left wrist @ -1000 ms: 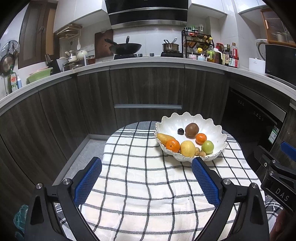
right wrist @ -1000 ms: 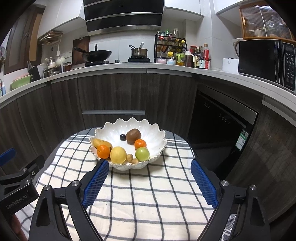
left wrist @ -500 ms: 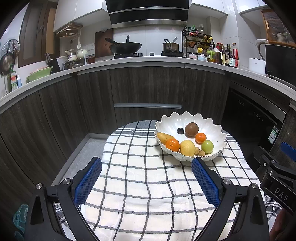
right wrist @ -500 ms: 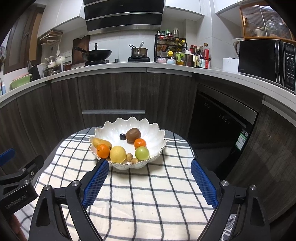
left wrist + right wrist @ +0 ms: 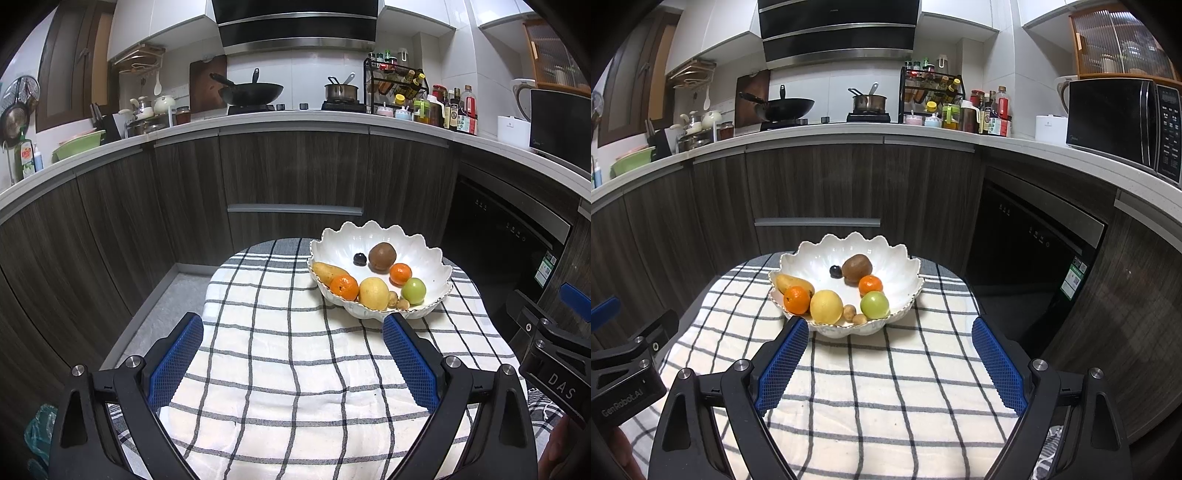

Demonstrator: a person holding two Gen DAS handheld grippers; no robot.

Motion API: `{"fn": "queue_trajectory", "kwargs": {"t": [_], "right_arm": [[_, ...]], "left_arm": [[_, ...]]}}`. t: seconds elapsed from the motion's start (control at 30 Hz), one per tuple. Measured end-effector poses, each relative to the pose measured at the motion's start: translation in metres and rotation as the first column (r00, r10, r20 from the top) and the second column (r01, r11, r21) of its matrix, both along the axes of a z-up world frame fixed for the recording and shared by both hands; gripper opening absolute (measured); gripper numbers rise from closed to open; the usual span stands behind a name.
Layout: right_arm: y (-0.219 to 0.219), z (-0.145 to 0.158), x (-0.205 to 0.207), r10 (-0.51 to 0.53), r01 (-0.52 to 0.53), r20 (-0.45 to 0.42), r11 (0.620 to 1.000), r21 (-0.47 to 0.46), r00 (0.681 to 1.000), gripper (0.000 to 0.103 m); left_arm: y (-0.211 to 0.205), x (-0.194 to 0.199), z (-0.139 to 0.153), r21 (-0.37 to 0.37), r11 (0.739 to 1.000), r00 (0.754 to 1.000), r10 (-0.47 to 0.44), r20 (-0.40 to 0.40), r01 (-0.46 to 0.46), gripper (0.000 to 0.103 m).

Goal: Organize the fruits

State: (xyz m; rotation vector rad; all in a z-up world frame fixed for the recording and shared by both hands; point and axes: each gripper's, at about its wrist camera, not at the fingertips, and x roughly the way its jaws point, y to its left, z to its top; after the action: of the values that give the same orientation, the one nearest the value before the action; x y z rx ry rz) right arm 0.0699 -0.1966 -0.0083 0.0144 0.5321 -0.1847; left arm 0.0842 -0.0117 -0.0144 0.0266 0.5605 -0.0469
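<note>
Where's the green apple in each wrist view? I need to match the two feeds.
Left wrist: green apple at the bowl's near right, right of centre.
Right wrist: green apple at the bowl's near right, around centre.
Shared landmark: white scalloped bowl.

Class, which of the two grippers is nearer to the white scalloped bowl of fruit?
Right. The right gripper faces the white scalloped bowl squarely, one finger at its rim; the left gripper sits off to the bowl's left.
</note>
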Motion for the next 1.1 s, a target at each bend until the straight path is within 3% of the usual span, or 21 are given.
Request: {"fn": "queue_trajectory", "kwargs": {"t": [1.1], "right_arm": [[-0.0011, -0.001, -0.0001, 0.0, 0.0, -0.003, 1.0, 0.0, 1.0, 0.091]], "left_arm": [[-0.0031, -0.0012, -0.0051, 0.0, 1.0, 1.0, 0.004, -0.008, -0.004, 0.099]]}}
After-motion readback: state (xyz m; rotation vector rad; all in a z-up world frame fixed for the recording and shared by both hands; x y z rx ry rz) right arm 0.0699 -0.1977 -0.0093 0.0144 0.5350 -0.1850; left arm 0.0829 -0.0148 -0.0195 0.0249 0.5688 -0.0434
